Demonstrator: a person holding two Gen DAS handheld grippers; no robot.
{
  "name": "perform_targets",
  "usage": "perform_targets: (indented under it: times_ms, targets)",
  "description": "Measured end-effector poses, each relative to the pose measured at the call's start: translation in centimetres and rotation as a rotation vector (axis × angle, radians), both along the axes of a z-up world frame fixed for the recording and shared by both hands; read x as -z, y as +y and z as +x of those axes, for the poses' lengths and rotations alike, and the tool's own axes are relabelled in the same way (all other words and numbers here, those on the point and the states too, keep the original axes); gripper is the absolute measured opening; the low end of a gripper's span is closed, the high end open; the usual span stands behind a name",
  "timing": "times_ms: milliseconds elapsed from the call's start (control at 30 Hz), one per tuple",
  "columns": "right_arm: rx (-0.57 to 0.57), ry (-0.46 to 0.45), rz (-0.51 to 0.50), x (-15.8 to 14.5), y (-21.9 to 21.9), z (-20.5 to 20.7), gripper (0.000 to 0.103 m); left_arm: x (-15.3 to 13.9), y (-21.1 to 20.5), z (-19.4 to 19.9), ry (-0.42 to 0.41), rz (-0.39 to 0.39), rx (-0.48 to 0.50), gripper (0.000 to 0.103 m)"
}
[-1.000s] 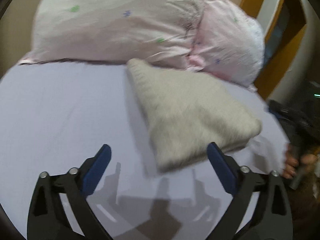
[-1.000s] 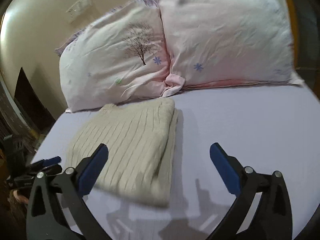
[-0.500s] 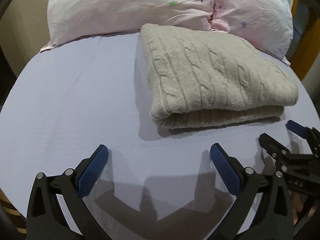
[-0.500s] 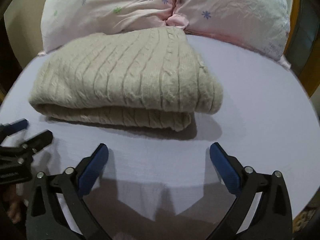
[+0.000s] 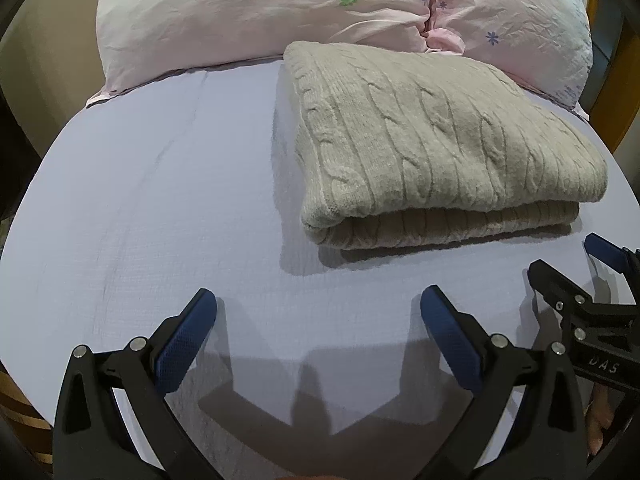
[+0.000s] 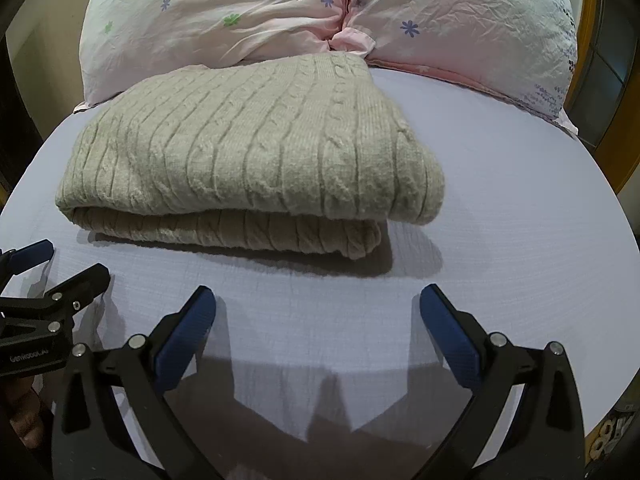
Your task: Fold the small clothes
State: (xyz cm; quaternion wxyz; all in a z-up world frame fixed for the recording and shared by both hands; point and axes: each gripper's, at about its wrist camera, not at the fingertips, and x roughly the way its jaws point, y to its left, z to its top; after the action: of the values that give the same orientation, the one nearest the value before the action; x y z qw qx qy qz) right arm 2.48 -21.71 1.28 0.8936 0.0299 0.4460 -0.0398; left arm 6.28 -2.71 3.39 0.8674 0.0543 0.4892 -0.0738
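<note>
A beige cable-knit sweater (image 5: 436, 144) lies folded into a thick rectangle on the lavender bed sheet (image 5: 160, 200), its far edge against the pillows. It also shows in the right wrist view (image 6: 256, 152). My left gripper (image 5: 318, 312) is open and empty, low over the sheet, in front and to the left of the sweater. My right gripper (image 6: 318, 312) is open and empty, in front of the sweater's right end. Each gripper shows at the edge of the other's view: the right one (image 5: 576, 268) and the left one (image 6: 60, 268).
Two pale pink pillows with flower and tree prints (image 5: 280, 8) (image 6: 460, 24) lie along the head of the bed. A wooden bed frame (image 5: 616, 92) stands at the right. Bare sheet lies left of the sweater (image 5: 160, 200) and right of it (image 6: 520, 200).
Both grippers have swung from looking across the bed to facing the sweater's near folded edge and have moved close together. The sweater has stayed folded in place. Both stayed open.
</note>
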Motion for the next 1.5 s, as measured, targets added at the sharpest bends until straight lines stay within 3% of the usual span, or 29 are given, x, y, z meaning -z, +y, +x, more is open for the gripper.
perform_targets:
  times_ms: [1500]
  targets:
    - [0.007,0.019,0.002,-0.15,-0.14,0.01,0.101,-0.05,0.05,0.33,0.015,0.006,-0.006,0.102]
